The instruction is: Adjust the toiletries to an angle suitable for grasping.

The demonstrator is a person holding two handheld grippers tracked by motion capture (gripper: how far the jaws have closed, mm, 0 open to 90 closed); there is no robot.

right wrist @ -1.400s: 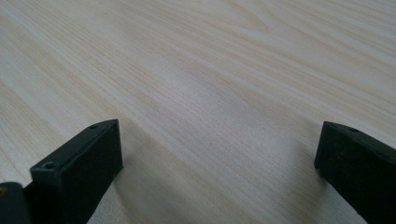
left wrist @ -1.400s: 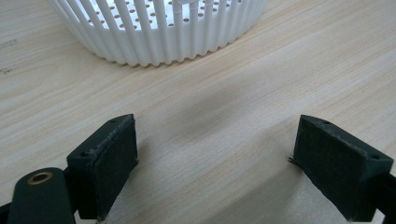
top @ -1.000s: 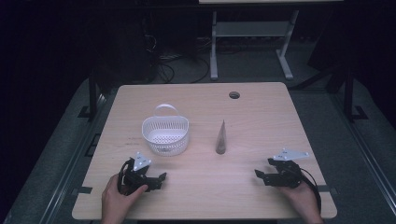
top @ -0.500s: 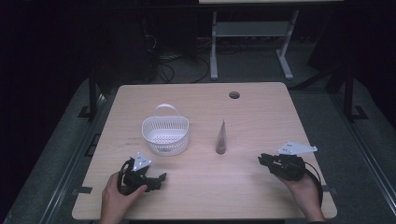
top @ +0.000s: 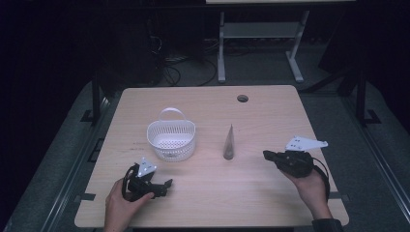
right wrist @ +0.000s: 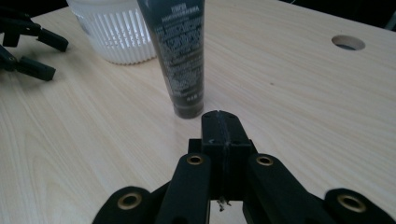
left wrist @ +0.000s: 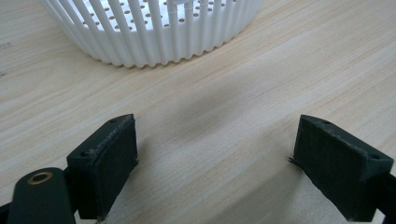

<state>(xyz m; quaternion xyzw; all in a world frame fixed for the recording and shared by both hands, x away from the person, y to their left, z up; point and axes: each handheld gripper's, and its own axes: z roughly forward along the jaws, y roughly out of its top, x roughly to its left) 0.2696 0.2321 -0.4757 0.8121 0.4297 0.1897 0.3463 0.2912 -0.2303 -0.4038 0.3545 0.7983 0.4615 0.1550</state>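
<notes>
Bench: light wood.

White basket: landmark, sits empty, apparently ready to receive.

Dark tube: stands cap-down just right of the basket, upright and so easy to pinch from the side.

Right tool: right of the tube, apart from it, aimed at it; jaws have just been closing, now pressed together on nothing.

Left tool: in front of the basket, resting low on the bench, jaws spread, idle.

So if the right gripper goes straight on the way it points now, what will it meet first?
Most likely the dark tube standing cap-down on the table. The right gripper, jaws shut with nothing between them, points at the tube's lower end with bare wood between; it may pass slightly to one side.
</notes>
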